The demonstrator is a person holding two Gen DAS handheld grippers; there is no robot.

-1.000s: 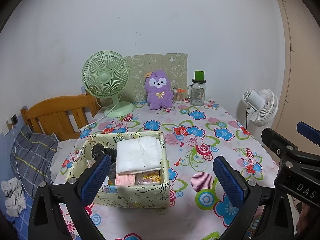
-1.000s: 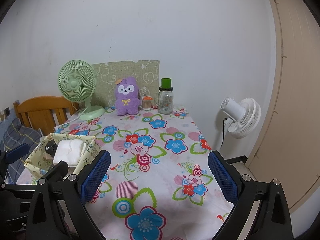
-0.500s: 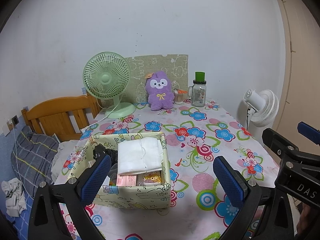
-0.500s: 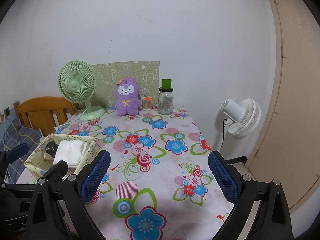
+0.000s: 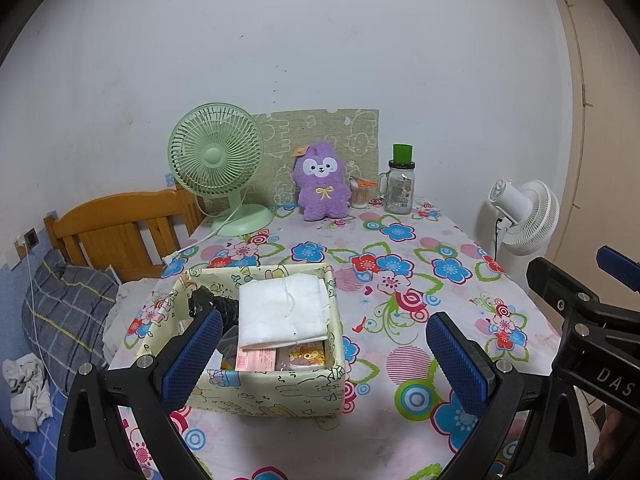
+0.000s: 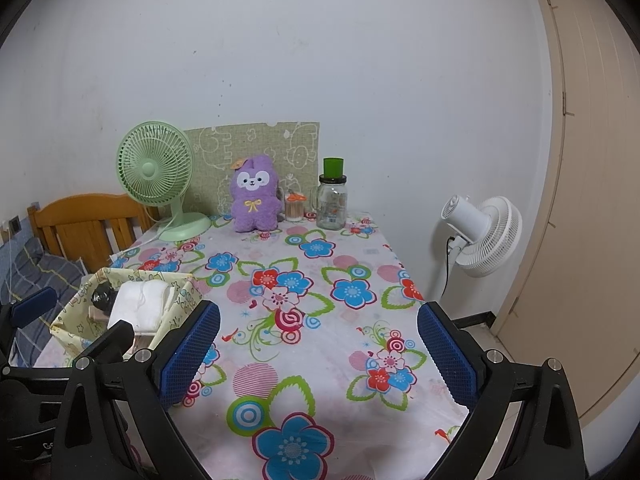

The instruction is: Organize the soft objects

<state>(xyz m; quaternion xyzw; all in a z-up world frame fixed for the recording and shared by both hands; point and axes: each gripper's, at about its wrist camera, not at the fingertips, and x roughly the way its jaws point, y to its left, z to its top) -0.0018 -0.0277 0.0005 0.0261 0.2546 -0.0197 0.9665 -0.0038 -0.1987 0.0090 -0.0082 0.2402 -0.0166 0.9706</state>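
A purple plush toy (image 5: 321, 186) stands upright at the far edge of the flowered table, also in the right wrist view (image 6: 255, 193). A pale yellow fabric box (image 5: 276, 390) sits near the front left, with a folded white cloth (image 5: 285, 310) on top of its contents; the box also shows in the right wrist view (image 6: 70, 330). My left gripper (image 5: 324, 354) is open and empty, just in front of the box. My right gripper (image 6: 318, 354) is open and empty over the table's front, to the right of the box.
A green desk fan (image 5: 218, 166) and a glass jar with a green lid (image 5: 400, 184) flank the plush. A small cup of sticks (image 5: 359, 194) stands between them. A white floor fan (image 6: 480, 236) and a door are right; a wooden bed frame (image 5: 116, 228) is left.
The left wrist view has shifted slightly, so the box and fan sit a little further right in it. Both grippers stay open; nothing on the table has moved.
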